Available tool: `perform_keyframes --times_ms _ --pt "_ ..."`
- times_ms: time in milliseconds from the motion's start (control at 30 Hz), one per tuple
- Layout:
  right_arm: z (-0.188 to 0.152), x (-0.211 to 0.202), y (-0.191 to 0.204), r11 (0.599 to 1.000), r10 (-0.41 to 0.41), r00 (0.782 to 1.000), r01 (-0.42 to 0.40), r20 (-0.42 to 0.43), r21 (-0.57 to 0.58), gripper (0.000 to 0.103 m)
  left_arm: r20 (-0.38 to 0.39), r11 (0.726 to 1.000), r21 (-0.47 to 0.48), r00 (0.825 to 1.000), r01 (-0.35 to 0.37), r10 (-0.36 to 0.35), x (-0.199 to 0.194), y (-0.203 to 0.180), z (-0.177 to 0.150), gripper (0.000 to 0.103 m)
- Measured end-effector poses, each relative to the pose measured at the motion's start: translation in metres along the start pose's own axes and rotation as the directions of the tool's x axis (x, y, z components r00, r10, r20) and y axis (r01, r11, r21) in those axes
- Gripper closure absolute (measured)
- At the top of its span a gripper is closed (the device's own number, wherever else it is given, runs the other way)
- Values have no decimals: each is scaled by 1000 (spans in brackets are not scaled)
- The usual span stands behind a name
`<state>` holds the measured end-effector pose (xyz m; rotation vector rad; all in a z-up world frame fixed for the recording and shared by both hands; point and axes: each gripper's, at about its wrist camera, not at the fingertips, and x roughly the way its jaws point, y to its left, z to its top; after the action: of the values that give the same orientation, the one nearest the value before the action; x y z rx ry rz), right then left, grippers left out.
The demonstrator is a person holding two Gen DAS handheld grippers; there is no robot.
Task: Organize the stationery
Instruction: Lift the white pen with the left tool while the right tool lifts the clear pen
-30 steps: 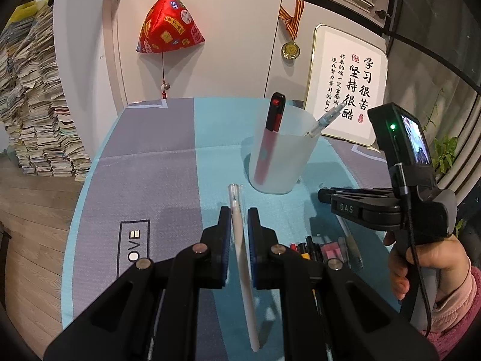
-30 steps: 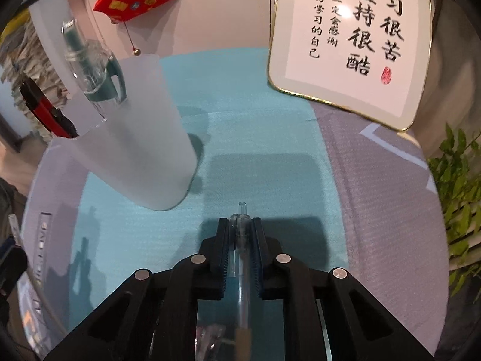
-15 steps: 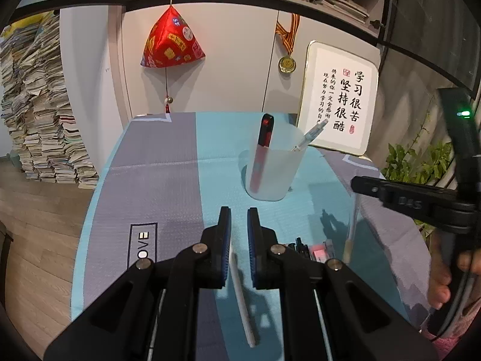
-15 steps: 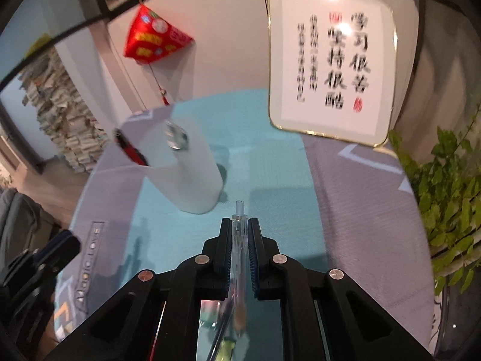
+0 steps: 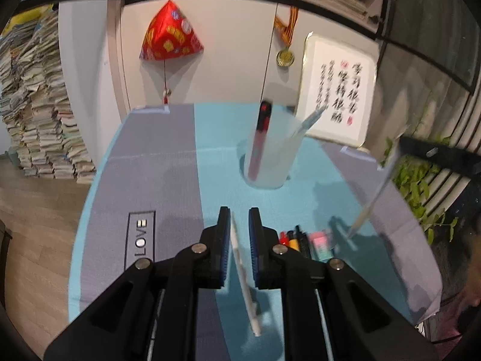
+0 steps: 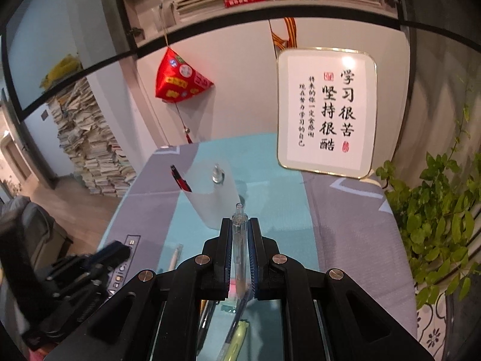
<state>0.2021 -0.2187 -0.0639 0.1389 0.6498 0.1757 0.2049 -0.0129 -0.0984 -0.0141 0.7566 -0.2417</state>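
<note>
table mat (image 5: 168,180) is teal with grey panels and a white LOVE label, cup (image 5: 272,162) is frosted white with a red and black pen (image 5: 261,132) in it. clear pen (image 6: 239,240) sits between black fingers (image 6: 221,252) with blue pads. white pen (image 5: 243,273) too. red pouch (image 5: 170,37) with colourful patches, gold-edged white plaque (image 6: 326,111) with black script and 2 red seals, pink eraser (image 5: 320,240)

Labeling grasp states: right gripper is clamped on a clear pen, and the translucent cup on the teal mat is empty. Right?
Not quite. The translucent cup is not empty: the right wrist view shows a red-and-black pen and a clear pen standing in it. The rest holds: the right gripper is clamped on a clear pen, and the cup stands on the teal mat.
</note>
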Motion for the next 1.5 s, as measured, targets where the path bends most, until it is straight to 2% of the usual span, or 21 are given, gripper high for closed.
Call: perform_keyframes --times_ms 133,367,433,467,533,633,833,967,1233,1367,1400,1500 --pt "2 -8 2 1000 0 1000 0 24 -3 92 -98 1000 -13 995 -16 14 36 4 -4 78" --pt "1 -14 -1 1000 -4 999 4 38 0 92 -185 999 4 982 -44 44 79 1 -7 77" --pt "1 -14 -2 1000 -3 999 2 39 4 92 -209 999 2 977 -50 50 89 1 -8 79" --pt "1 -13 -3 1000 0 999 0 38 5 92 -187 997 17 980 -69 71 89 0 -8 79" --pt "2 -12 -3 1000 2 999 -3 39 3 92 -184 996 35 979 -82 87 89 -1 -8 93" --pt "4 -11 -4 1000 8 999 -8 43 4 92 -188 997 5 979 -77 76 86 6 -6 95" --pt "10 -11 -2 1000 20 998 -20 55 1 92 -83 997 -58 996 -48 43 42 18 6 95" --pt "22 -12 4 999 36 997 -35 74 -10 92 6 997 -65 999 -33 34 11 17 17 95" --pt "58 -17 27 997 58 988 -50 142 -58 92 125 997 -78 992 -12 21 -29 17 25 95" --pt "82 -15 38 997 61 979 -49 193 -66 92 155 997 -76 988 -12 23 -39 17 27 95" --pt "87 -13 40 997 56 978 -44 199 -65 92 159 997 -75 987 -11 23 -42 18 27 98" --pt "99 2 46 998 43 978 -32 203 -57 92 168 997 -73 986 -6 18 -46 20 27 98"
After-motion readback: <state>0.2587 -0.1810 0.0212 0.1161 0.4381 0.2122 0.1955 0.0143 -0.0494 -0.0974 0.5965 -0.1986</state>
